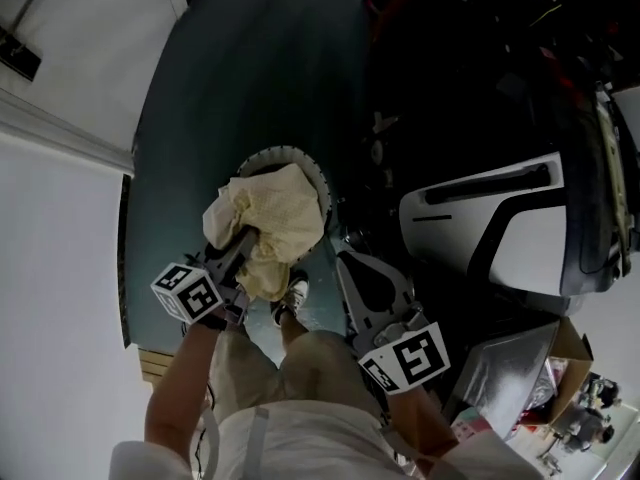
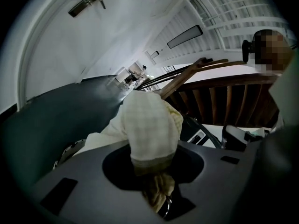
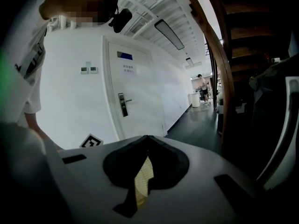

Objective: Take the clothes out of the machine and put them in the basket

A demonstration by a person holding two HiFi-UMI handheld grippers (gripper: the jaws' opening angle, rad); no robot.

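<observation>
A cream, check-woven cloth [image 1: 278,216] hangs bunched over a round white slatted basket [image 1: 318,173] on the dark floor. My left gripper [image 1: 245,238] is shut on this cloth. In the left gripper view the cloth [image 2: 149,129] rises out from between the jaws of that gripper [image 2: 156,190], and the basket rim [image 2: 65,153] shows low on the left. My right gripper [image 1: 345,260] sits to the right of the cloth, apart from it, jaws together. In the right gripper view its jaws [image 3: 142,181] show only a thin yellowish checked strip in their slit.
A white-and-black machine body [image 1: 480,218] stands at the right, with a cardboard box [image 1: 565,353] below it. The person's legs and a shoe [image 1: 295,290] are just below the basket. A wooden staircase [image 2: 224,97] and a white door [image 3: 133,92] border the dark floor.
</observation>
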